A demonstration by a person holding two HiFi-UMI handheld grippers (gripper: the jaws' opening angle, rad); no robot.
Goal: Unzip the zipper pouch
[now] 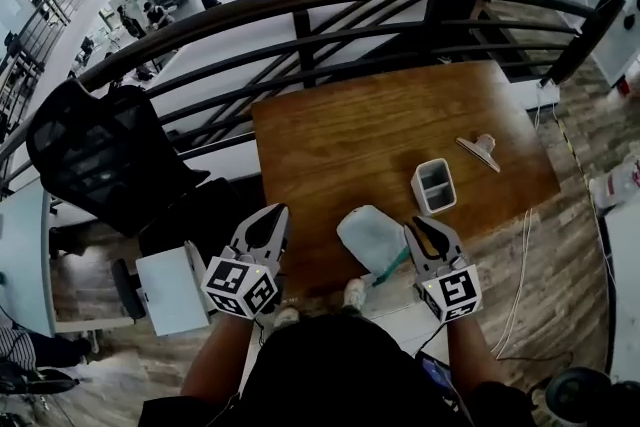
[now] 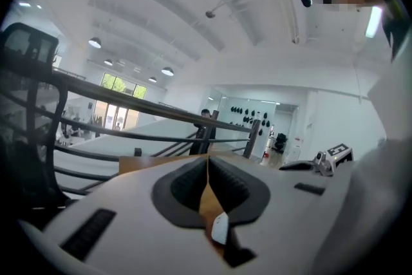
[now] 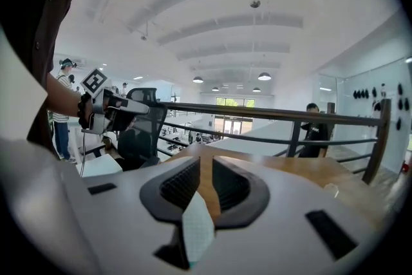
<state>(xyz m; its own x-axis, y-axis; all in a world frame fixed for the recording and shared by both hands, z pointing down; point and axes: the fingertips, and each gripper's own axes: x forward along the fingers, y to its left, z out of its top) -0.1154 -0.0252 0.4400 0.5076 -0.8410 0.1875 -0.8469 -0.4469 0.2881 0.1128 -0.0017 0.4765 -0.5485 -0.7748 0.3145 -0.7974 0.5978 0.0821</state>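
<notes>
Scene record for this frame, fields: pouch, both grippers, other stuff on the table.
pouch: zipper pouch, at the near edge of the wooden table
zipper: open or closed cannot be told
left gripper: jaws together, empty, left of the table
right gripper: closed on pouch's right edge
other: white two-compartment holder, right of centre

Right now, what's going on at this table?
A person holds a gripper in each hand at the near edge of a wooden table. The right gripper has an edge of the pale pouch between its jaws, though I can't tell whether they pinch it. The left gripper is off to the side, jaws shut, clear of the pouch.
</notes>
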